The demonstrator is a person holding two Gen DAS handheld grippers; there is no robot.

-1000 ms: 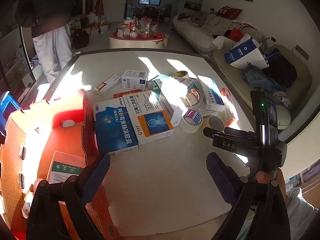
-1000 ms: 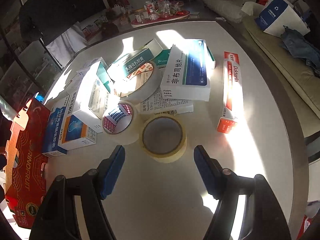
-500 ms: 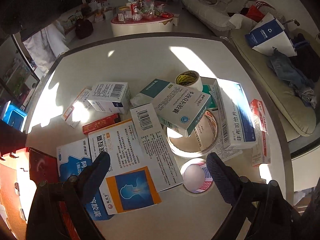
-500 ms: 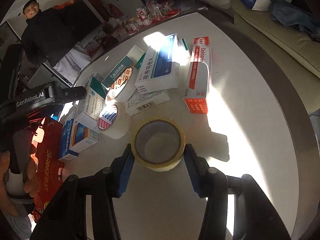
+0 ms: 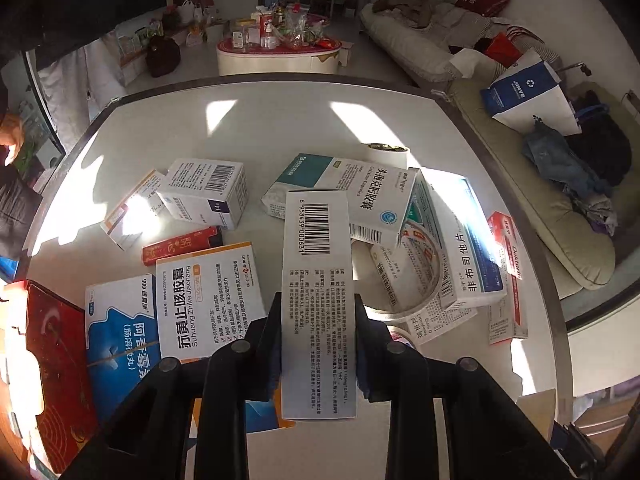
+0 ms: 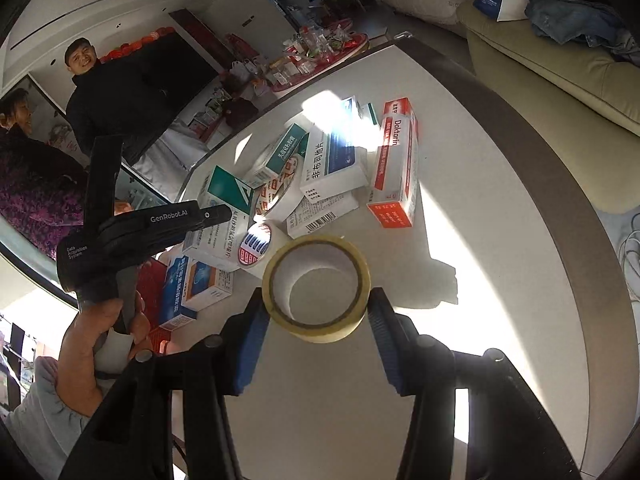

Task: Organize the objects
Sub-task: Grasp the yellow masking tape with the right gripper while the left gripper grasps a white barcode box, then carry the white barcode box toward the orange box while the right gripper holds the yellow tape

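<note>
Several medicine boxes and tape rolls lie piled on a white table (image 5: 260, 128). In the left wrist view my left gripper (image 5: 318, 312) has its jaws closing on a long white barcode box (image 5: 316, 264), with both pads against its sides. That box sticks up over an orange-and-blue box (image 5: 208, 292). In the right wrist view my right gripper (image 6: 318, 300) is shut on a yellowish tape roll (image 6: 320, 334), held a little above the tabletop over its shadow. A hand (image 6: 100, 336) holding the left gripper's handle shows at the left.
A red cardboard box (image 5: 52, 344) stands at the table's left edge. A red Daktarin box (image 6: 394, 168), a wide printed tape roll (image 5: 416, 276) and a small tape roll (image 6: 258, 246) lie in the pile. Two people stand beyond the table. A sofa runs along the right.
My left gripper moved over the pile and its wide jaws closed on the white barcode box. My right gripper closed on the yellowish tape roll, then rolled and raised it off the table.
</note>
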